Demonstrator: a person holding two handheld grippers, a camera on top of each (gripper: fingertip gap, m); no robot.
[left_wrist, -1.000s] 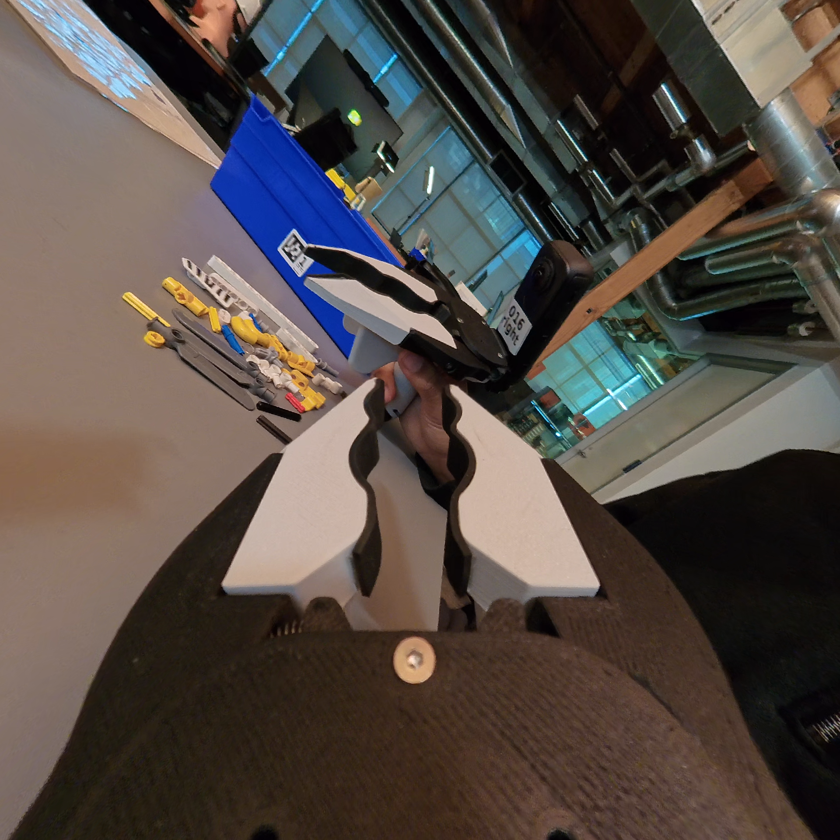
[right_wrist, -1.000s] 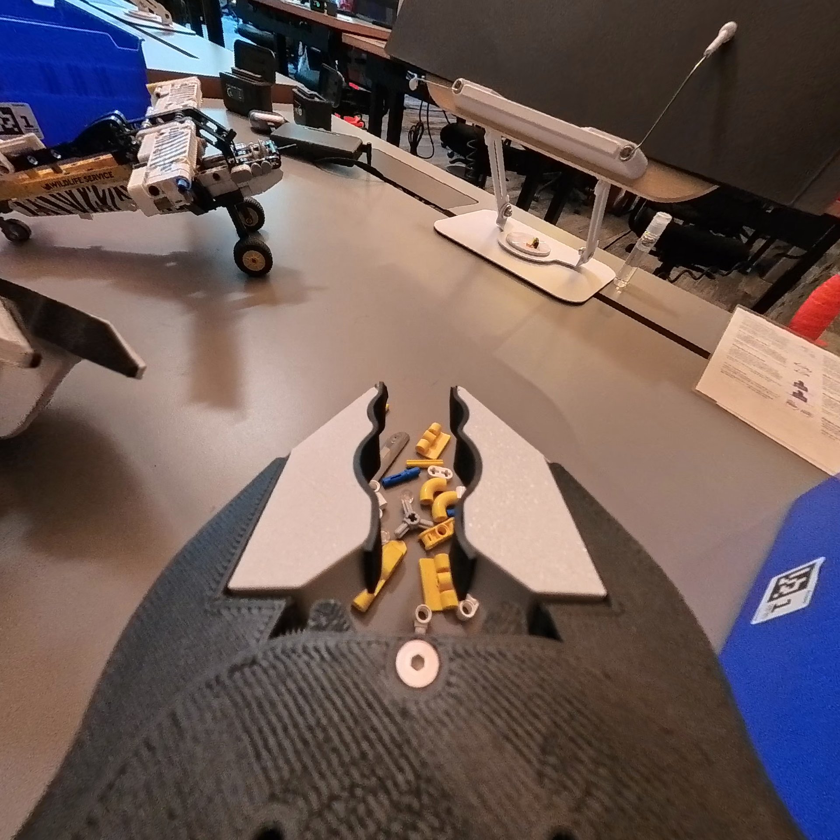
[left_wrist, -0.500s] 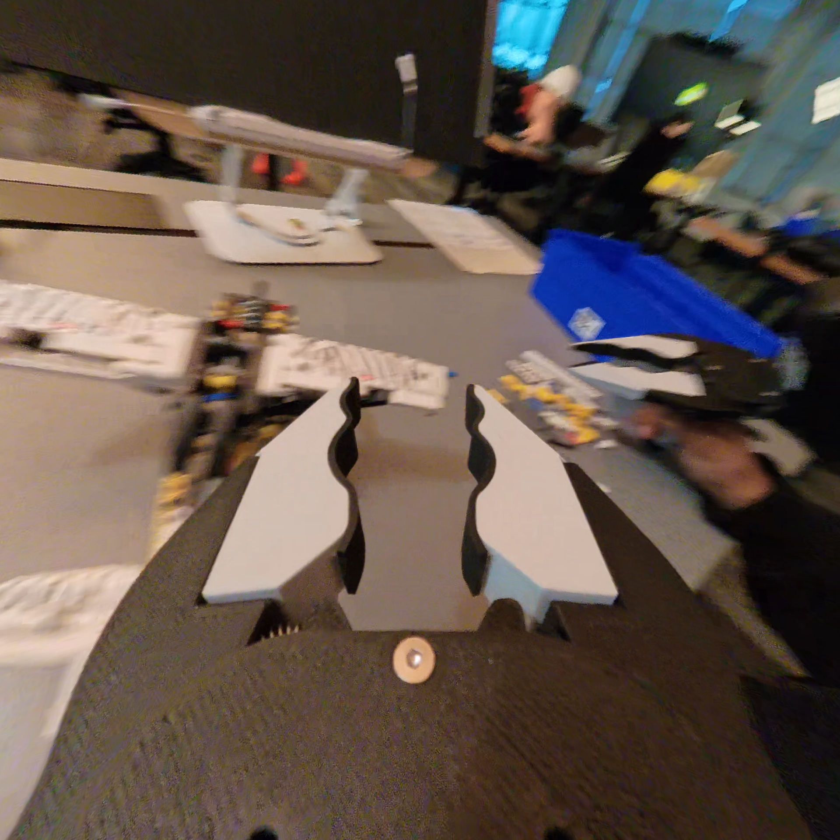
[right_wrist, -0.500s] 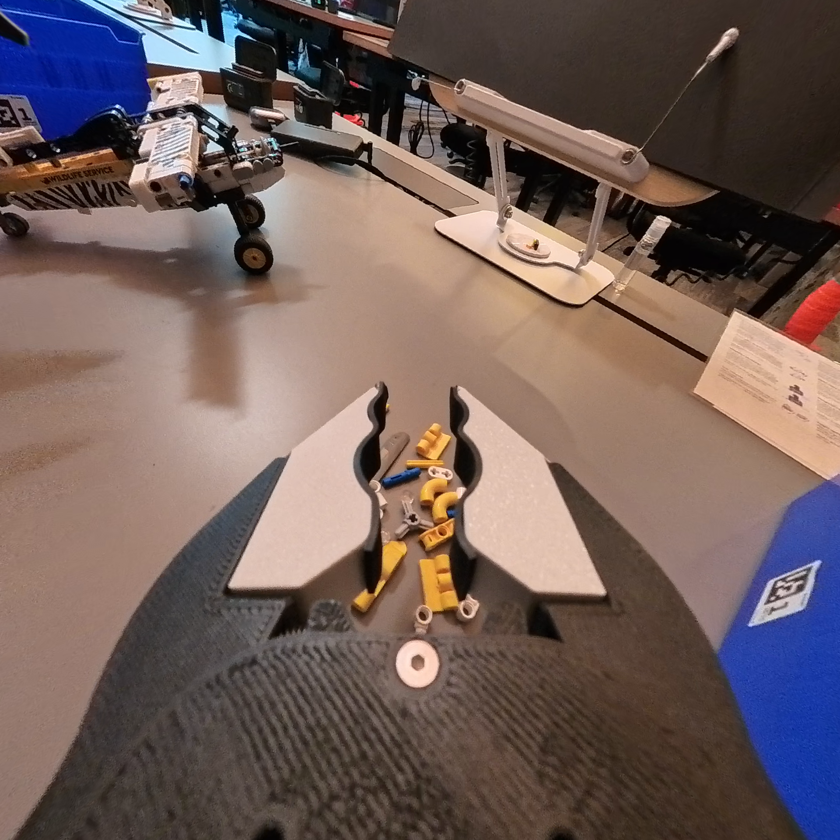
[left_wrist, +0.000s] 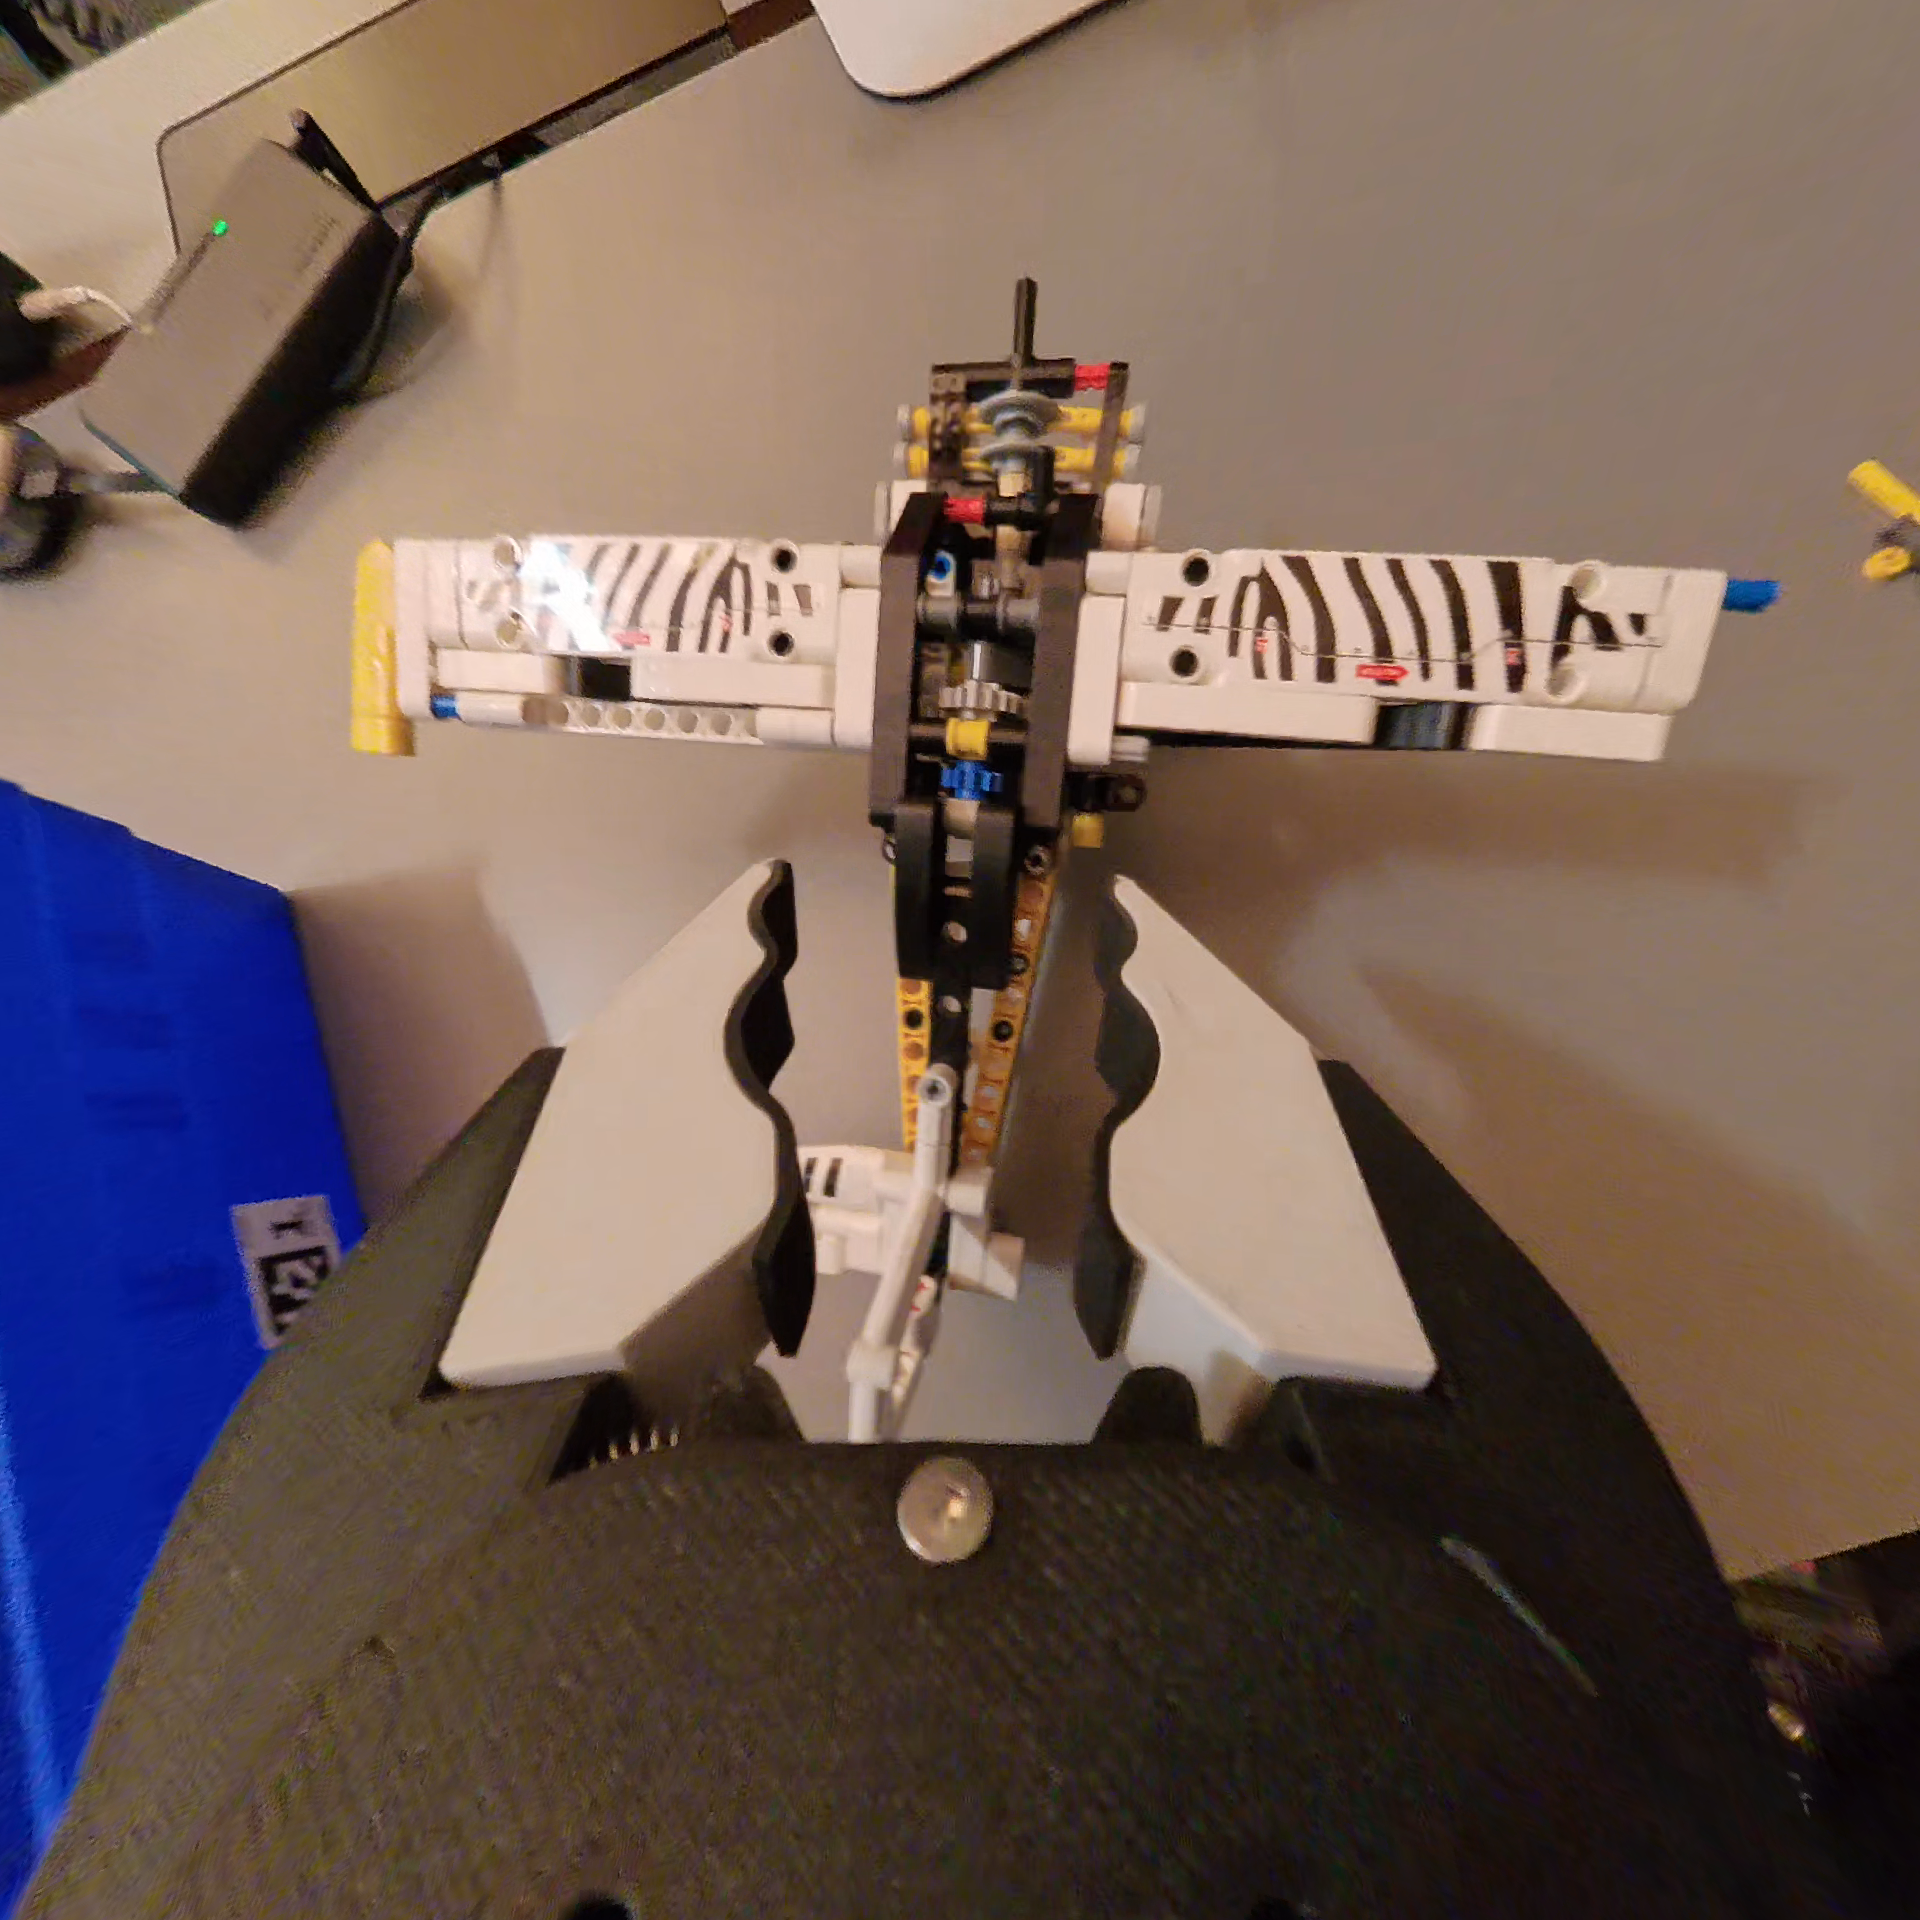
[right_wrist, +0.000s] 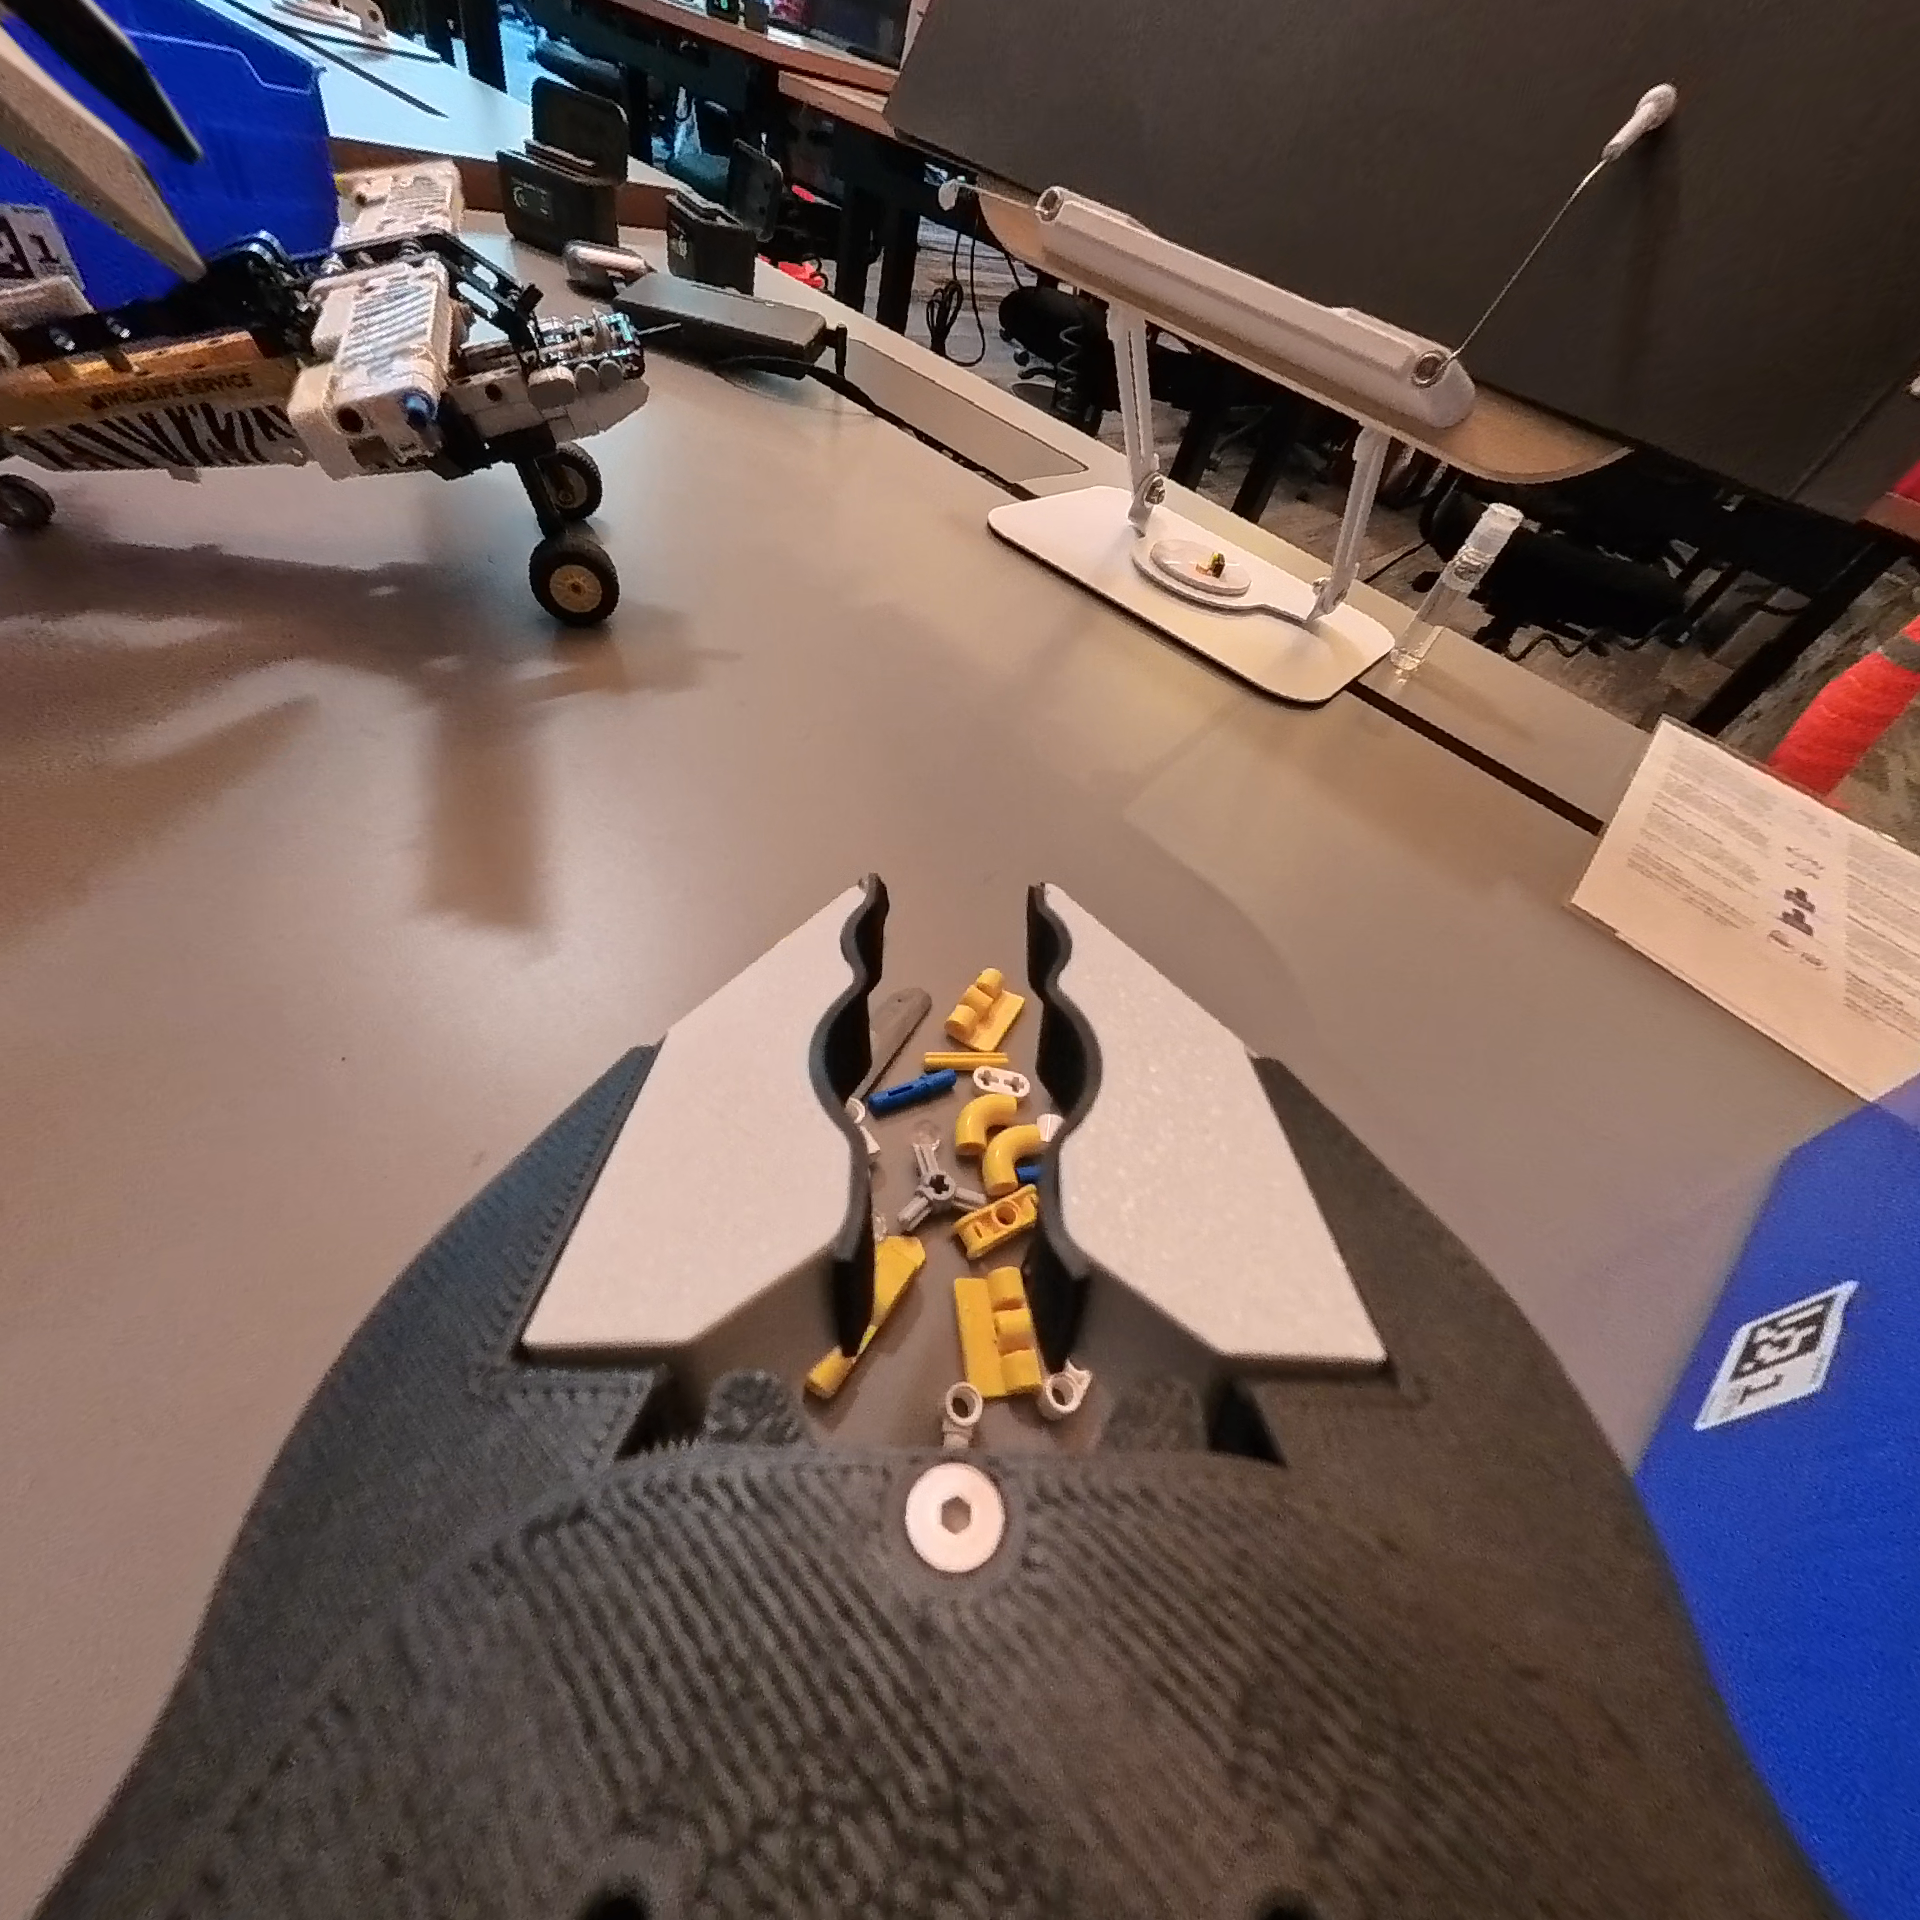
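The left hand-held gripper (left_wrist: 940, 904) is held released above the toy plane (left_wrist: 977, 644) on the grey desk (left_wrist: 1455, 260); the plane's black and yellow tail boom (left_wrist: 961, 997) is seen between the fingers (left_wrist: 644, 1122), with a gap at each side. A blue bin (left_wrist: 125, 1091) is seen at the left. The right hand-held gripper (right_wrist: 956, 904) is held part-open over loose yellow, blue and grey small parts (right_wrist: 977, 1153) lying on the desk, none being gripped. The plane is seen well apart, at the far left.
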